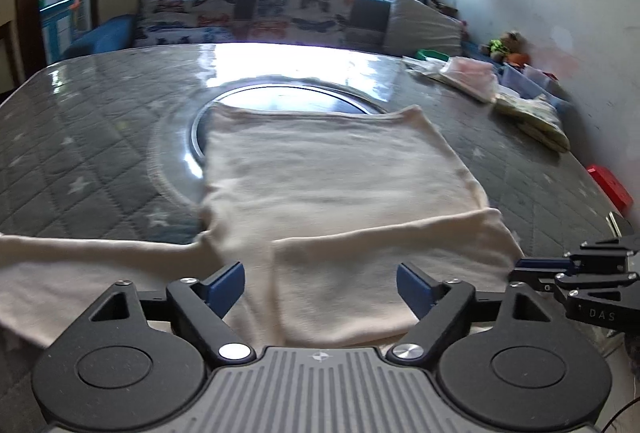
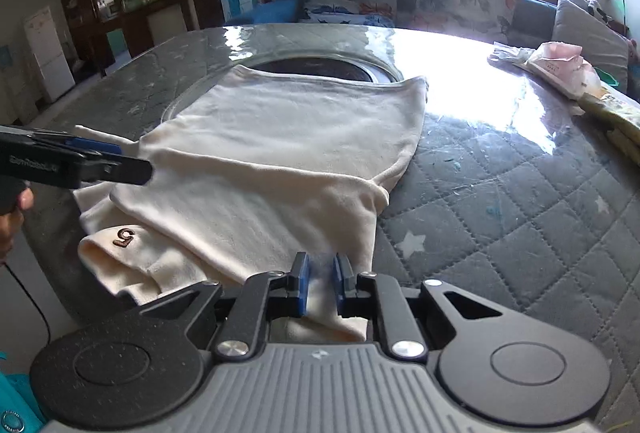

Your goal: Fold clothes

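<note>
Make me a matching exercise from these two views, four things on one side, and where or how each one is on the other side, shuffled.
Things:
1. left hand-held gripper
2. right hand-held gripper
3. cream garment
4. red box

States or places:
A. near the table's right edge
B. jaws wide apart, nothing between them
C. spread over the table, partly covering the round inset
D. jaws nearly closed, cream cloth between them

Pairs: 1-B, 2-D, 3-C, 4-A

I'm seeing a cream garment (image 1: 332, 177) lying on a grey quilted, white-starred tablecloth (image 2: 500, 217), butterfly-print cushions (image 1: 248, 13) showing behind
</note>
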{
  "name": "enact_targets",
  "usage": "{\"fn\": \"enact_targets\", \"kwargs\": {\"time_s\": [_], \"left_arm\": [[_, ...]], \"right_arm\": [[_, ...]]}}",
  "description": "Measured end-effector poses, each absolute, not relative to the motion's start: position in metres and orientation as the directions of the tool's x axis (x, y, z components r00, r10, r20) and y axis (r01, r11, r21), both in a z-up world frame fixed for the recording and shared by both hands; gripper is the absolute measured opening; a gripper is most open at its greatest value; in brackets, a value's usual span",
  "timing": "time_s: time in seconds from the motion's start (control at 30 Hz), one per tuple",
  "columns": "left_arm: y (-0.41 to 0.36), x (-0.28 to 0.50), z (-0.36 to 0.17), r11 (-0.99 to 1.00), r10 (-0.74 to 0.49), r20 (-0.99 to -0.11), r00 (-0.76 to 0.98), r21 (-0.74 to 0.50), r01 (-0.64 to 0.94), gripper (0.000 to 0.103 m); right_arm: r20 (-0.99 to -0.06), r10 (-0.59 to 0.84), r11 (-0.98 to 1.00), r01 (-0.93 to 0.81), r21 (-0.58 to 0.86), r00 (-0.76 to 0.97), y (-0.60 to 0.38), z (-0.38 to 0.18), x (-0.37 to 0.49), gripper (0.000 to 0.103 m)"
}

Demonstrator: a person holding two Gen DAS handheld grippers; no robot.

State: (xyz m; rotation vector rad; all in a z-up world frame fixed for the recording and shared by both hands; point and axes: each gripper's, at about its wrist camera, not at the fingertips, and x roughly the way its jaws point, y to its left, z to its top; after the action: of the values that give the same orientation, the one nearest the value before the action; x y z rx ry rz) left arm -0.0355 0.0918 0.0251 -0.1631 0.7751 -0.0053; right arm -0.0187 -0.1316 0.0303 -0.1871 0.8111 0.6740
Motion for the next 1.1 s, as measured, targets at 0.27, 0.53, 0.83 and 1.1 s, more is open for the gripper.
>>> {"fn": "enact_targets", "kwargs": {"time_s": [0.27,0.53,0.83,1.1], "left_arm": [[0.081,-0.022,0.014,0.987,-0.109,-0.696,0.710,-0.158,-0.004,0.075],[0.088,-0.019,0.010,0.987,-0.106,-0.688,0.718,-0.160,-0.008,0.068],[0.095,-0.033,0.010,0.989,-0.087,-0.665,0.742,-0.149,-0.018,0.063],[0.090,-0.062,0.012,0.998,-0.046,-0.623,0.780,-0.070,0.004,0.063]], "right_arm": [[-0.654,0.515,0.784,-0.614,0.097,0.554,-0.117,0.045,0.008,0.012],[-0.668,0.487,0.795,-0.603,0.071,0.563,-0.110,0.027,0.020,0.012],[-0.670,0.487,0.762,-0.648,0.012,0.560,-0.106,0.026,0.000,0.023],[-0.669,0.523,0.710,-0.704,0.000,0.528,-0.101,0.025,-0.029,0.033]]}}
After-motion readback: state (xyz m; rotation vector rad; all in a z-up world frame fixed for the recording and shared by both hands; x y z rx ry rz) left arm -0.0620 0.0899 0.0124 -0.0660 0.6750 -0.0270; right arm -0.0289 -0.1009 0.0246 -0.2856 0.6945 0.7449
